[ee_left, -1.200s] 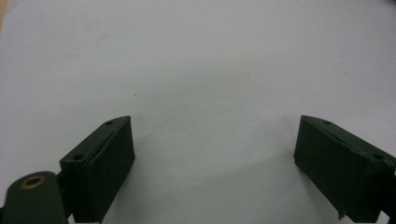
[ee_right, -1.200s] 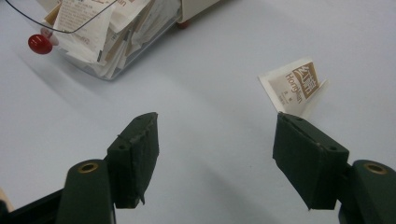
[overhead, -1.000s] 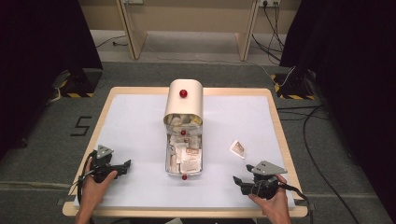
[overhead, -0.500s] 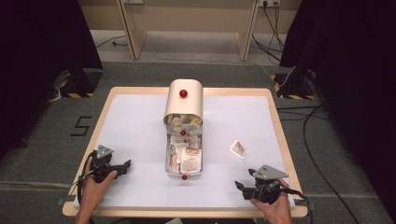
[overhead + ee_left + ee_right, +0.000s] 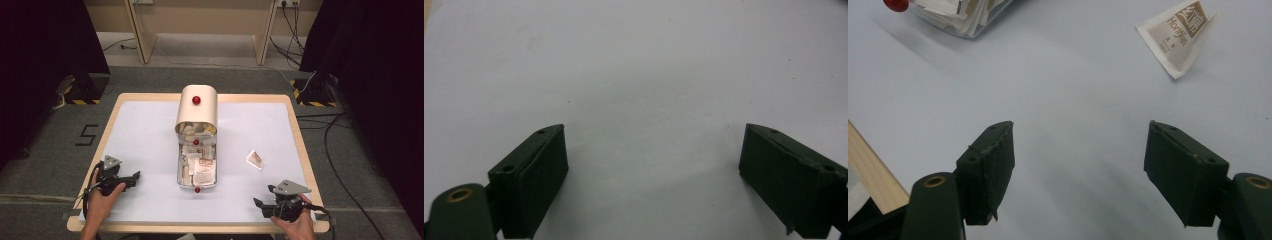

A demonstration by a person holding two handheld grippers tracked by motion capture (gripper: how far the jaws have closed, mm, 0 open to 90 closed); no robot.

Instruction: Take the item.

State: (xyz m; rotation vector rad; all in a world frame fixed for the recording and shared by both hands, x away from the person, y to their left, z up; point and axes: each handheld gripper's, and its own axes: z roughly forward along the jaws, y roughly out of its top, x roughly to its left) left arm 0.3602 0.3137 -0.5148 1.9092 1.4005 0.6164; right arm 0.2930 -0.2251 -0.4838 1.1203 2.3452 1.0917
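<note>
Your right gripper (image 5: 1078,165), jaws spread and empty, sits nearest the small white-and-brown paper sachet (image 5: 1179,36), which lies flat on the white table (image 5: 150,140), ahead and slightly right, its long axis running diagonally.

open drawer box (image 5: 197,150), loose sachet (image 5: 254,159), two tongs

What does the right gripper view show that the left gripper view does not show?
The right gripper view: a loose sachet lying on the white table cover, a corner of the clear drawer full of sachets with its red knob, and the table's wooden edge. The left gripper view: just bare white table cover ahead of the left gripper. Both: two black jaws held wide apart with nothing between them, as on the right gripper.
</note>
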